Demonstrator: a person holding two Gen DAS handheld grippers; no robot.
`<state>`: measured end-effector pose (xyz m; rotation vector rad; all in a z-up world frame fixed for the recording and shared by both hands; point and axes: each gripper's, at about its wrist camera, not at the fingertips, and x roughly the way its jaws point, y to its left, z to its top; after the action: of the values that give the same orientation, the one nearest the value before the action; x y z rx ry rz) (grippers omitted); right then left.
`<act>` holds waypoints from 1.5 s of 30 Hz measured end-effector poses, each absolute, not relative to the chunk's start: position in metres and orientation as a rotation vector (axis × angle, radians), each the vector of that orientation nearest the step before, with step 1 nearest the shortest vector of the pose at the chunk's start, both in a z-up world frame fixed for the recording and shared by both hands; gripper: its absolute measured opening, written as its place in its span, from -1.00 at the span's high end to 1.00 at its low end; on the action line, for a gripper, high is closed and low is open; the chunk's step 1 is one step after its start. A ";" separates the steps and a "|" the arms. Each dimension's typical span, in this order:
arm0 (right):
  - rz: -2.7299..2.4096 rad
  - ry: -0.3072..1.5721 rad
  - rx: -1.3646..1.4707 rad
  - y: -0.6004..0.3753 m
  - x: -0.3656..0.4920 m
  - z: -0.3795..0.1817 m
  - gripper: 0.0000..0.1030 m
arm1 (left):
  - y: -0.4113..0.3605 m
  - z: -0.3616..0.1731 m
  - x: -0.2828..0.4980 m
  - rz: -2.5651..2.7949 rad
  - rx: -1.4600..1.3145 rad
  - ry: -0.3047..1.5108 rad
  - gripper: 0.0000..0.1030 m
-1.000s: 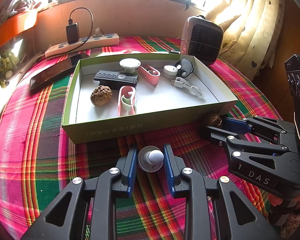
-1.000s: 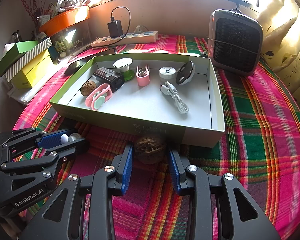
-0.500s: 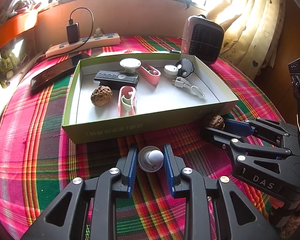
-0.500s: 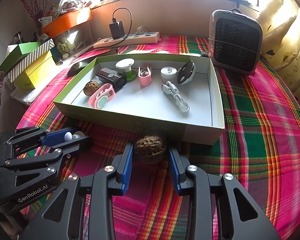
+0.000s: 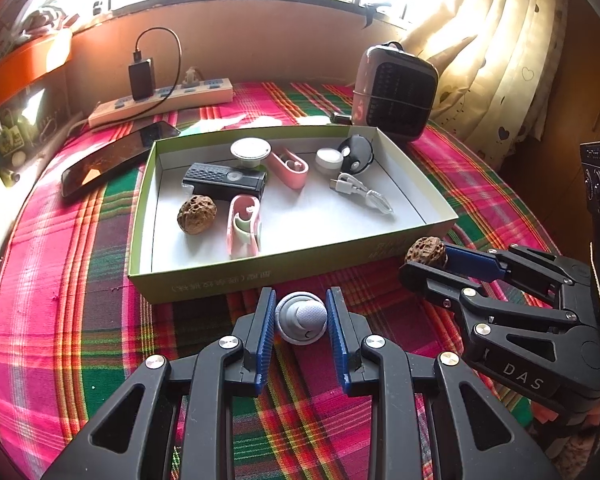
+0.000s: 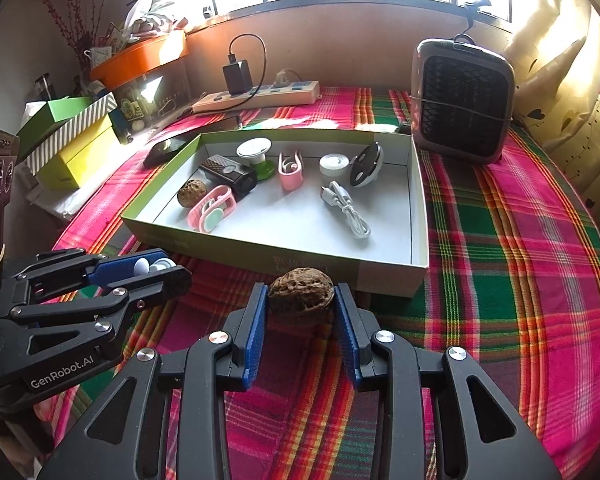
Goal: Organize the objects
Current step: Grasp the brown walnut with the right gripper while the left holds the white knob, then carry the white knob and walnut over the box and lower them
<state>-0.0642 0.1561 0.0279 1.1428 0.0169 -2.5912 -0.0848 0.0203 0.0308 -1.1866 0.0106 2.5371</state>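
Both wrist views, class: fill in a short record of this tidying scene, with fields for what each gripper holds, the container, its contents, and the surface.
left gripper: shut on small white round gadget
right gripper: shut on walnut
container: shallow green box, open top
box contents: second walnut, black device, white cable, pink clips
surface: plaid tablecloth
placement: both held items outside the box, near its front wall

change: right tool (image 5: 426, 258) with walnut (image 5: 426, 251) now higher | walnut overlaps box (image 5: 220, 276) wall
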 end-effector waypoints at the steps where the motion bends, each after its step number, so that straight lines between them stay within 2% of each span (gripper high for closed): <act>1: -2.595 0.018 1.136 0.157 -0.064 0.030 0.33 | 0.021 0.033 -0.085 2.539 -1.181 0.014 0.54; 23: -2.636 0.068 1.084 0.175 -0.096 0.058 0.33 | 0.040 0.054 -0.113 2.537 -1.139 0.020 0.54; 45: -2.641 0.223 1.186 0.172 -0.150 0.032 0.33 | 0.053 0.035 -0.157 2.546 -1.184 0.075 0.54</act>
<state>-0.1497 0.1720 0.0316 1.1856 0.2228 -2.6408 -0.1572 0.0533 0.0355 -1.1841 0.0753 2.5460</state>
